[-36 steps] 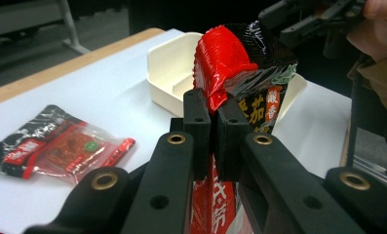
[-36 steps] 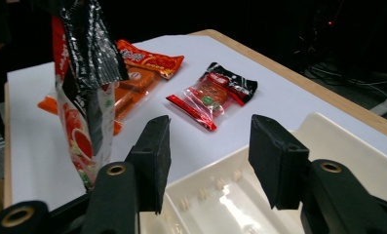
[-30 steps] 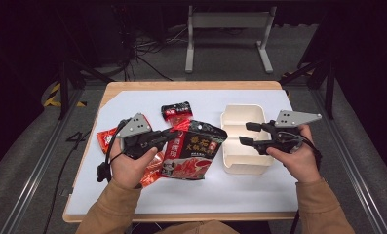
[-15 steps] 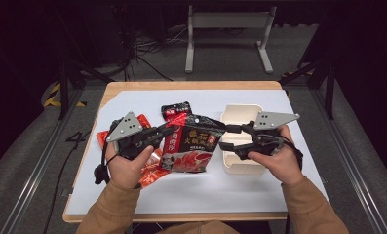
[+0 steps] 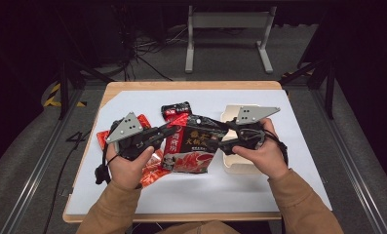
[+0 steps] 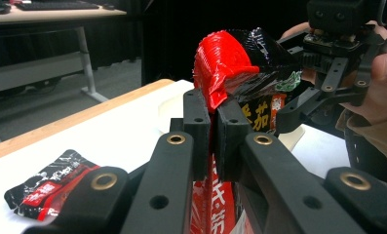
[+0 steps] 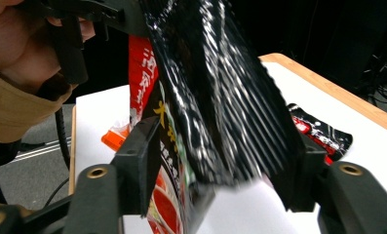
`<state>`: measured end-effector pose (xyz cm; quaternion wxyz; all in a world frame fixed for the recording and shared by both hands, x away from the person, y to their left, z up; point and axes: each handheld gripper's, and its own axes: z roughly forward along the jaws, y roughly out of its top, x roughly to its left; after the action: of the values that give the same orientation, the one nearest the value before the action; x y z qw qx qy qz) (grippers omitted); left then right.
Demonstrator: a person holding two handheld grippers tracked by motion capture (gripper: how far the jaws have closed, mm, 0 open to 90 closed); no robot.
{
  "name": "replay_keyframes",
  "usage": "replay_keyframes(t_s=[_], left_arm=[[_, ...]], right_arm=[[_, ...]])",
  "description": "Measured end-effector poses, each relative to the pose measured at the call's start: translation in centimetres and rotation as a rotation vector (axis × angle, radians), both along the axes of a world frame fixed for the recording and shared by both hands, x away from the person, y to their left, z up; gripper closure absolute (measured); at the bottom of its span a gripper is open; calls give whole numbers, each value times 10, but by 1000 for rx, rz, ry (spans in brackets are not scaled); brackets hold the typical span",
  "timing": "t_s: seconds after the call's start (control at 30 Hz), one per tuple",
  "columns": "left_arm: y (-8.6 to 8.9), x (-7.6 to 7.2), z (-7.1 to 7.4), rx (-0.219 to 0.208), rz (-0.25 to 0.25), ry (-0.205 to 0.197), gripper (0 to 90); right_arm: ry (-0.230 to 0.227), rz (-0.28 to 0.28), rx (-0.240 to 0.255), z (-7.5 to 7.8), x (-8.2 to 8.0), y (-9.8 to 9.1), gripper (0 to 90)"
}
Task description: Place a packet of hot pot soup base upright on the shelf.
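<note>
Black-and-red seasoning pouch [image 5: 193, 146] hung above the table [image 5: 259, 192] where my left gripper [image 6: 213, 129] had clamped its corner, my right gripper [image 7: 220, 161] gaping around it, apparently to grab.

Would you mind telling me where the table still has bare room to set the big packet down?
The near strip of the white mat, between the forearms, is bare, as is the far left corner beyond the left tool. The middle is crowded: red packets, small black packet and beige box ring the held packet.
</note>
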<state>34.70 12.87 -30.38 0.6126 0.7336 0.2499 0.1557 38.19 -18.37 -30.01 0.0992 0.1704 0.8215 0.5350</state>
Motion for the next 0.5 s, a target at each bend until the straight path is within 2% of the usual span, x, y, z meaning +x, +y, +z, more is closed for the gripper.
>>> replay_keyframes(t_s=[0.33,0.5], left_arm=[[-1,0,0,2,-9,-3,855],[0,-1,1,0,-12,-5,854]], right_arm=[[33,33,-11,2,6,10,537],[32,46,-22,6,8,11,676]])
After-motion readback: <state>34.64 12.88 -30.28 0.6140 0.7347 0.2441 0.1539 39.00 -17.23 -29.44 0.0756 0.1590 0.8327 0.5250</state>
